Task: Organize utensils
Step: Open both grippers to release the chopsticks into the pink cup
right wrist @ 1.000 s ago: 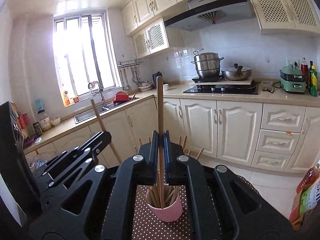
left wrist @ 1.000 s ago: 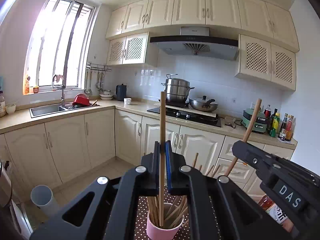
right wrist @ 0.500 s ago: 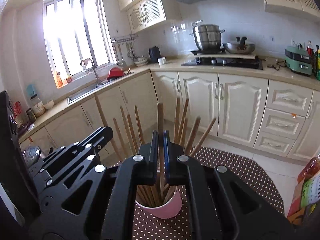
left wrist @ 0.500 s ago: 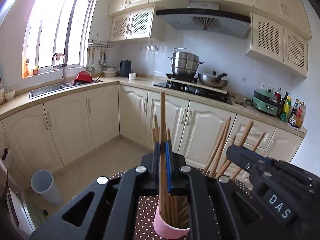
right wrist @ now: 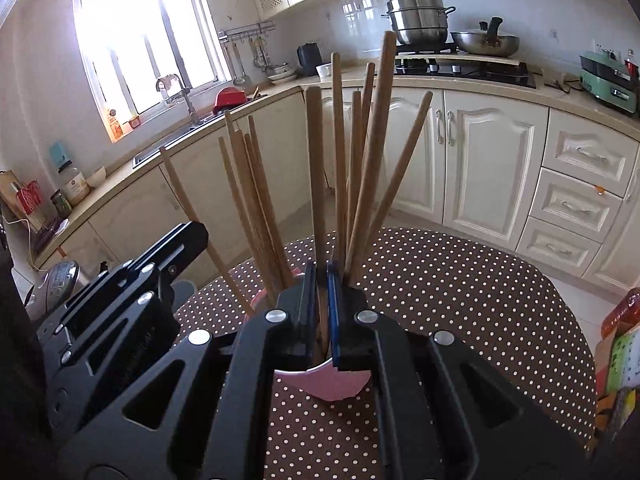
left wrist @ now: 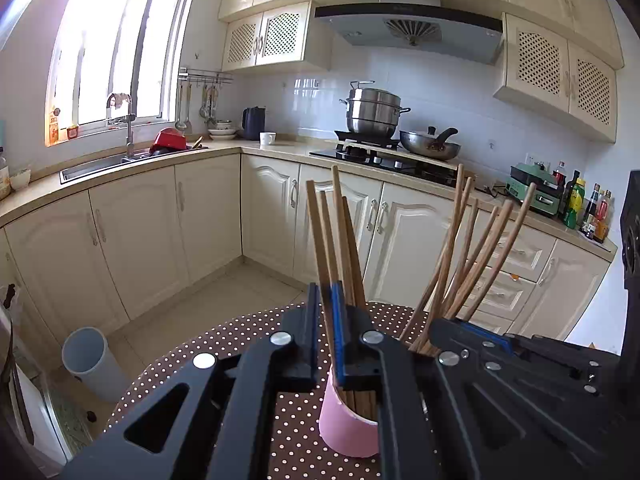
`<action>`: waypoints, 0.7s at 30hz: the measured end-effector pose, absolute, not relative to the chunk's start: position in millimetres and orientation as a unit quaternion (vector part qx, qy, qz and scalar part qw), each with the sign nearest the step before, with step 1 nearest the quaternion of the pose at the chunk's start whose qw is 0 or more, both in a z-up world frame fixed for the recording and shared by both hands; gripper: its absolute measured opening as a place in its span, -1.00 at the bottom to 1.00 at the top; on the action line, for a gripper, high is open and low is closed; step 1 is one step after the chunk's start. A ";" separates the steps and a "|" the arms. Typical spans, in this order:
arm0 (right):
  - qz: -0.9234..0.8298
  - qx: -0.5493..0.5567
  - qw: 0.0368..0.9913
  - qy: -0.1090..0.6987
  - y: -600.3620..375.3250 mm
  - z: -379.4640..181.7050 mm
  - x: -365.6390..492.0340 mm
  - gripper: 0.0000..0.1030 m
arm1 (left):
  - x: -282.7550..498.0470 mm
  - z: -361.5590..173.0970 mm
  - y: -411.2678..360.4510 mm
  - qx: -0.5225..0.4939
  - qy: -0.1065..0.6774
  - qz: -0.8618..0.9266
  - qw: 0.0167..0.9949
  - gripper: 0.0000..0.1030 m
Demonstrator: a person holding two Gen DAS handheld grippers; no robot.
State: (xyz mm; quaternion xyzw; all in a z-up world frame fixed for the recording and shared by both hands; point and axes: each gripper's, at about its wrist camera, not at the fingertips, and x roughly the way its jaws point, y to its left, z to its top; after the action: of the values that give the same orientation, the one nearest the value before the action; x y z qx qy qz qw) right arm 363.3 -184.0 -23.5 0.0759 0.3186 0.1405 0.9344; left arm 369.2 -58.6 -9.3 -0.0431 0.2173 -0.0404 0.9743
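Wooden chopsticks fill the pink cup (left wrist: 347, 428), which stands on the dotted desk (right wrist: 460, 292) just below both my tongs. My left tongs (left wrist: 329, 312) are nearly closed on one chopstick (left wrist: 318, 240), its lower end already inside the cup; my right tongs (right wrist: 320, 292) grip another chopstick (right wrist: 316, 168) the same way (the right one looks seated deeper, though I can't see either tip). I judge this the drop-in step. Next I'd ease both tongs apart, then lift straight up clear of the fanned sticks.
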 end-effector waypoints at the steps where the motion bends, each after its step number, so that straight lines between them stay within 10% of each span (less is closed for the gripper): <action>1: 0.143 0.073 0.934 0.321 -183.1 -23.0 361.5 -0.87 | 367.2 -9.6 -59.1 -0.038 0.217 -0.038 0.975 -0.79; 11: 0.131 0.094 0.928 0.335 -190.3 -23.5 337.2 -0.79 | 341.8 -13.5 -50.0 -0.033 0.224 -0.029 0.974 -0.37; 15: 0.120 0.089 0.934 0.326 -195.7 -22.8 320.5 0.24 | 326.7 -17.3 -45.4 -0.031 0.231 -0.025 0.972 -0.25; 21: 0.108 0.055 0.945 0.304 -194.2 -18.7 288.5 0.24 | 304.6 -22.0 -44.1 -0.023 0.236 -0.022 0.971 -0.18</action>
State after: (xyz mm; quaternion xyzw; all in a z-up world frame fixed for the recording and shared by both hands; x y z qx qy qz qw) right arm 288.5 -194.2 -18.7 0.0549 0.3044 0.1081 0.9448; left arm 304.6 -44.1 -22.0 -0.0225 0.2364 -0.0222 0.9711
